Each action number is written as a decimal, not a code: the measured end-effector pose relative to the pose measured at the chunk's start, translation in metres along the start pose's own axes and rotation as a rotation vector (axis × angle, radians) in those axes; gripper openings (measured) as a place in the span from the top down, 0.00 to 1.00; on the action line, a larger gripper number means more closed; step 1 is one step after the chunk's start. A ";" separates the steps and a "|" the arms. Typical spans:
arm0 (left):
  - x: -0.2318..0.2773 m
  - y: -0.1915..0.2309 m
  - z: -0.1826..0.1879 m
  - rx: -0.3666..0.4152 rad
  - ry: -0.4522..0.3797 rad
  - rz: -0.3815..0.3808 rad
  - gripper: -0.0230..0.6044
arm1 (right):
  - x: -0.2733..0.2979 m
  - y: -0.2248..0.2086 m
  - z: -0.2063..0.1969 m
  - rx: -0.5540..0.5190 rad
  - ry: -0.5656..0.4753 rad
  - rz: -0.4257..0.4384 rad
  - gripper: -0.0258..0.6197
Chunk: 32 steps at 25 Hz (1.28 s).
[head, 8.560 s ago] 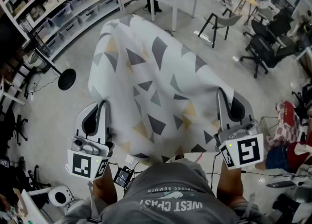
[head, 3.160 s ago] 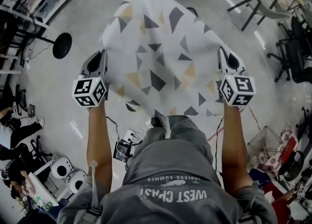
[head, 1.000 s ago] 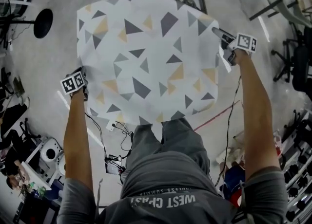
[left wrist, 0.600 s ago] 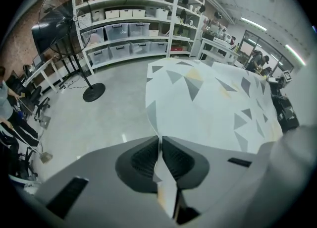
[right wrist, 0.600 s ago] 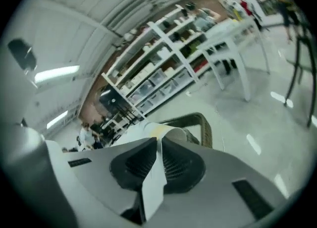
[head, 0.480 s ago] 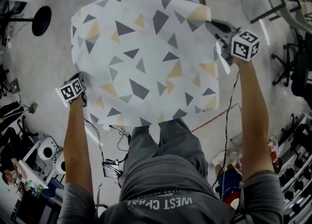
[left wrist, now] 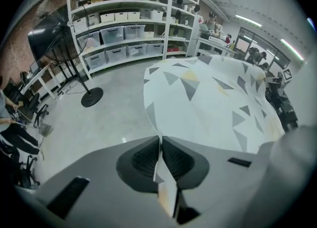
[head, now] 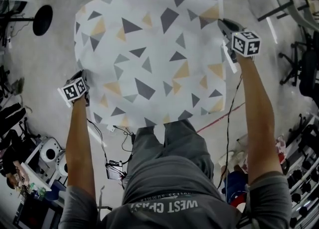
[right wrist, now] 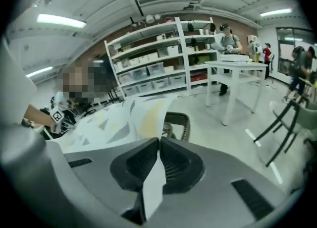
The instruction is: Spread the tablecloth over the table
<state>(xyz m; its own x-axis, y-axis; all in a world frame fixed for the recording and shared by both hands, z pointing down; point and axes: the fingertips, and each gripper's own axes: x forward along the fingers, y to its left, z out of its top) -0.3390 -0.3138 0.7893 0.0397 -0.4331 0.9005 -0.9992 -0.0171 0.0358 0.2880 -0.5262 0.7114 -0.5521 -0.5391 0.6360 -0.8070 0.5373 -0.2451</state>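
The white tablecloth [head: 149, 54] with grey and yellow triangles is stretched out flat and wide in front of me, above the floor. My left gripper [head: 82, 76] holds its left edge, and in the left gripper view the jaws [left wrist: 159, 140] are pressed together on a fold of cloth. My right gripper [head: 223, 24] holds the right edge further away. Its jaws [right wrist: 158, 143] have just closed and then eased a touch, with a strip of cloth still pinched between the pads. A dark frame [right wrist: 181, 123] shows under the cloth's far corner; the table itself is hidden.
Storage shelves [left wrist: 124, 28] line the far wall. A stand with a round black base [head: 41, 20] is on the floor at left. A white table [right wrist: 233, 68] and chairs [head: 294, 4] stand to the right. Cables [head: 119, 138] lie by my feet.
The cloth has spread flatter, and its far edge has moved further away. The right gripper has rolled and shifted slightly along the right edge. The left gripper has stayed put.
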 end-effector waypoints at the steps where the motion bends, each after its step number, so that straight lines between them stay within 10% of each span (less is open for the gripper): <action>1: 0.000 -0.001 0.004 0.023 -0.003 -0.001 0.94 | 0.008 -0.017 -0.002 0.024 0.022 -0.051 0.91; 8: 0.007 -0.001 0.014 0.052 0.010 -0.011 0.92 | -0.018 -0.048 -0.050 0.103 0.153 -0.384 0.68; 15: -0.036 0.007 0.005 0.138 -0.084 0.079 0.87 | -0.047 0.106 -0.138 -0.148 0.241 -0.269 0.75; 27: -0.075 0.021 -0.169 -0.227 0.068 -0.122 0.87 | -0.078 0.157 -0.230 -0.162 0.413 -0.323 0.78; 32: -0.087 -0.002 -0.237 -0.212 0.197 -0.290 0.87 | -0.089 0.184 -0.238 -0.180 0.423 -0.319 0.78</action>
<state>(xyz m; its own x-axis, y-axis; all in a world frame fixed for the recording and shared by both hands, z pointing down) -0.3409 -0.0624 0.8135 0.3398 -0.2567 0.9048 -0.9252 0.0814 0.3706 0.2384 -0.2247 0.7843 -0.1244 -0.4052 0.9057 -0.8514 0.5124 0.1123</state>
